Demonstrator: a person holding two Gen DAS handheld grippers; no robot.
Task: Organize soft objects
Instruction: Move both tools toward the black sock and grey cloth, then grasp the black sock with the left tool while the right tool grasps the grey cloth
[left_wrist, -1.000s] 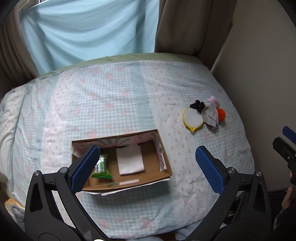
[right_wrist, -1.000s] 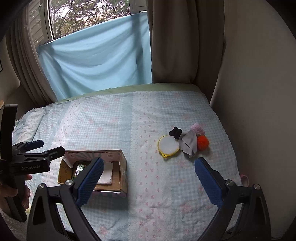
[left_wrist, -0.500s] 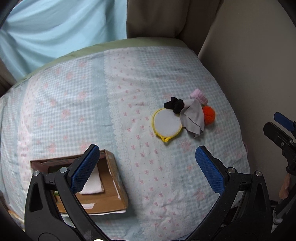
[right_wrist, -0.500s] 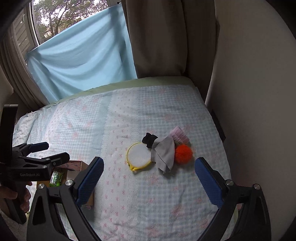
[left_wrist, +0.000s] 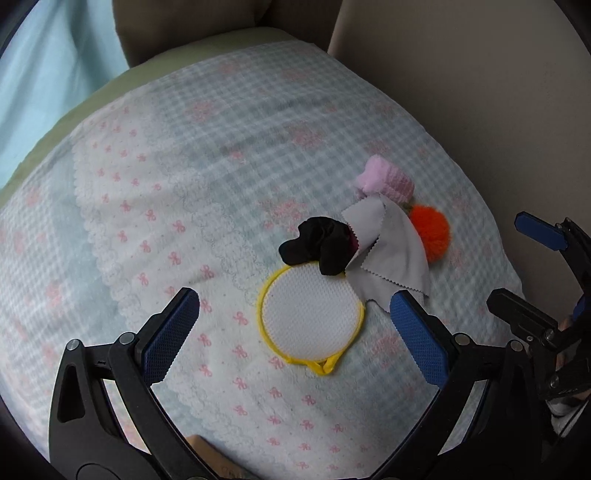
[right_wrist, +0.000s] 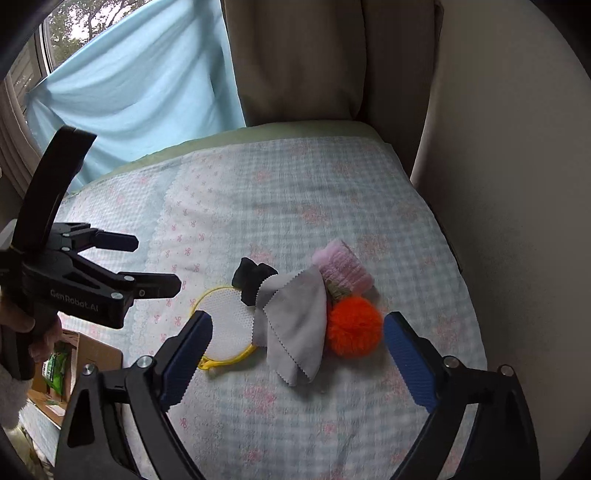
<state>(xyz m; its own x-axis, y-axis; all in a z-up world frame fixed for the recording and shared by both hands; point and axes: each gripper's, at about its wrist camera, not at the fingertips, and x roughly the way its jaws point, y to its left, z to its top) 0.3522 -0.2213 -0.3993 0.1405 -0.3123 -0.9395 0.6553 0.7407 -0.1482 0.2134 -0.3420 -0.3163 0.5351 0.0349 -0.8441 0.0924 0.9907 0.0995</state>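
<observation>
A small pile of soft things lies on the bed: a round white mesh pad with a yellow rim (left_wrist: 311, 322) (right_wrist: 229, 328), a black cloth piece (left_wrist: 318, 243) (right_wrist: 251, 278), a grey zigzag-edged cloth (left_wrist: 391, 258) (right_wrist: 295, 328), a pink knit piece (left_wrist: 388, 181) (right_wrist: 343, 269) and an orange pompom (left_wrist: 430, 227) (right_wrist: 354, 326). My left gripper (left_wrist: 295, 339) is open and empty, hovering just before the mesh pad. My right gripper (right_wrist: 297, 358) is open and empty, hovering before the grey cloth and pompom.
A cardboard box (right_wrist: 85, 354) with a green packet (right_wrist: 55, 365) sits at the lower left of the right wrist view. The bed's checked blanket (left_wrist: 184, 184) ends at a beige wall (right_wrist: 517, 184) on the right. Curtains (right_wrist: 140, 85) hang behind.
Both grippers have moved right and closer to the pile of soft things. The cardboard box has slid out of the left wrist view. Both stay open.
</observation>
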